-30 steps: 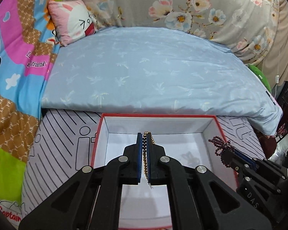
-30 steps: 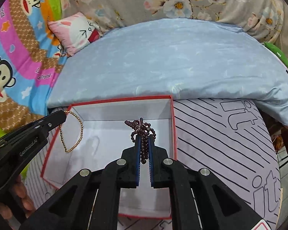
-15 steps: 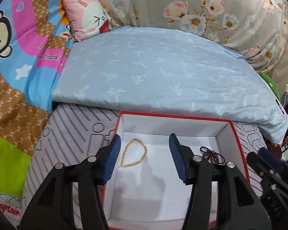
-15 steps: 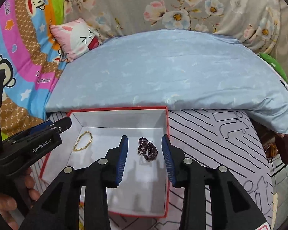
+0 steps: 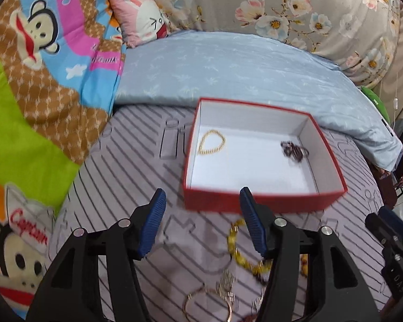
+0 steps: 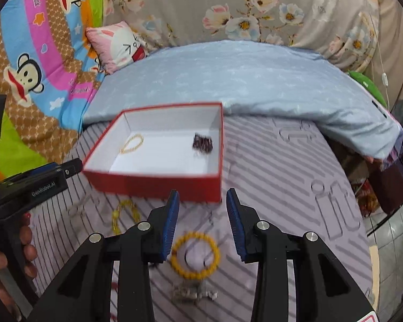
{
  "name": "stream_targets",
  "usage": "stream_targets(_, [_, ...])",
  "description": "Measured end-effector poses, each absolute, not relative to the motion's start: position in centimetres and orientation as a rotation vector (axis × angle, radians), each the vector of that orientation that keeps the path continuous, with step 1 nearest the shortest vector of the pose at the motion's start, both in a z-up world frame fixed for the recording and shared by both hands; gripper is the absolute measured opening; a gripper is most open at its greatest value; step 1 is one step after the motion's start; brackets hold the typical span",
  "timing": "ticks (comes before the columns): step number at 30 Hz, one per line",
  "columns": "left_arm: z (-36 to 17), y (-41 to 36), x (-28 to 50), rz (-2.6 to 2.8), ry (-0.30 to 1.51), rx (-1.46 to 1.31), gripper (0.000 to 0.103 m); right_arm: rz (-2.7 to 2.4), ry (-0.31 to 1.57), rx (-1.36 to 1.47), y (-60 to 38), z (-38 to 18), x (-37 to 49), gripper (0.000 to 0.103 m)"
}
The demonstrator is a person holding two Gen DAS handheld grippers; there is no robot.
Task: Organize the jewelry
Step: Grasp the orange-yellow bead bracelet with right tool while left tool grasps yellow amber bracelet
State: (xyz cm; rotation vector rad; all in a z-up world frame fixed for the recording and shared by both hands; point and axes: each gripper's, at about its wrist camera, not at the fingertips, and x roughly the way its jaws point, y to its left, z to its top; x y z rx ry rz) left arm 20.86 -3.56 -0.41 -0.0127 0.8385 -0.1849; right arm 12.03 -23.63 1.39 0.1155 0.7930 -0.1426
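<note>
Right wrist view shows the job partly done — the red box (image 6: 158, 182) on the bed holds a gold chain (image 6: 132, 143) at its left and a dark bead bracelet (image 6: 202, 142) at its right, well apart. Outside, my right gripper (image 6: 202, 224) hangs open and empty over a yellow bead bracelet (image 6: 195, 255); my left gripper (image 5: 201, 221) is open too — amber beads (image 5: 240, 255) and thin silvery pieces (image 5: 225, 284) are left
</note>
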Motion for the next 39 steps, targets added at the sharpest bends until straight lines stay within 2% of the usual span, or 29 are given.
stream_targets(9, [-4.2,-3.3,17.5,-0.171,0.894,-0.014,0.054,-0.175,0.890,0.138,-23.8,-3.6,8.4,0.036])
stream_targets(21, [-7.7,-5.1,20.0,-0.159,0.943,-0.025,0.054,-0.181,0.934,0.151,-24.2,-6.8,11.1,0.036])
stream_targets(29, [-8.9,-6.7,21.2,-0.142,0.936,0.024,0.051,-0.173,0.934,0.136,-24.1,-7.5,12.3,0.032])
stream_targets(35, [-8.9,-7.4,21.5,-0.152,0.923,0.048,0.034,-0.177,0.924,0.108,-23.7,-7.6,12.5,0.014])
stream_targets(37, [-8.8,-7.5,21.5,-0.165,0.921,0.049,0.022,-0.169,0.925,0.114,-23.7,-7.7,12.5,0.008])
stream_targets(39, [-8.7,-7.5,21.4,-0.182,0.925,0.042,0.009,-0.167,0.926,0.114,-23.6,-7.6,12.5,0.007])
